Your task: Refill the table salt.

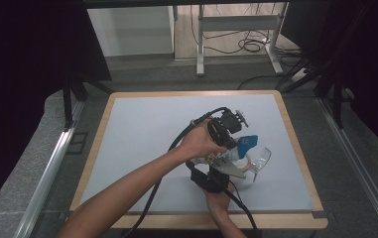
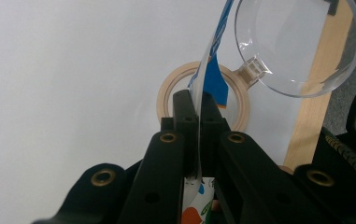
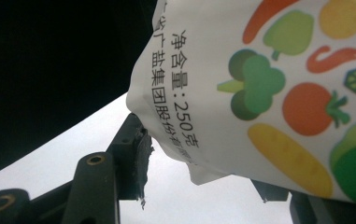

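Observation:
A white salt bag (image 1: pixel 248 143) with a blue top and printed vegetables hangs above the mat, held between both grippers. My left gripper (image 1: pixel 236 141) comes from above; in the left gripper view its jaws (image 2: pixel 195 100) are shut on the bag's thin blue-and-white edge (image 2: pixel 210 70). My right gripper (image 1: pixel 223 162) reaches up from the near side. In the right gripper view the bag's printed lower part (image 3: pixel 269 84) sits between its jaws (image 3: pixel 199 158), against the left pad (image 3: pixel 140 156). A clear plastic cup (image 1: pixel 262 157) (image 2: pixel 297 46) lies right beside the bag's top.
A beige tape ring (image 1: pixel 243 167) (image 2: pixel 163 100) lies on the grey-blue mat (image 1: pixel 152 139) under the bag. The mat's wooden border (image 1: pixel 298 148) runs close on the right. Black curtains and a metal table frame (image 1: pixel 236 29) stand beyond the far edge.

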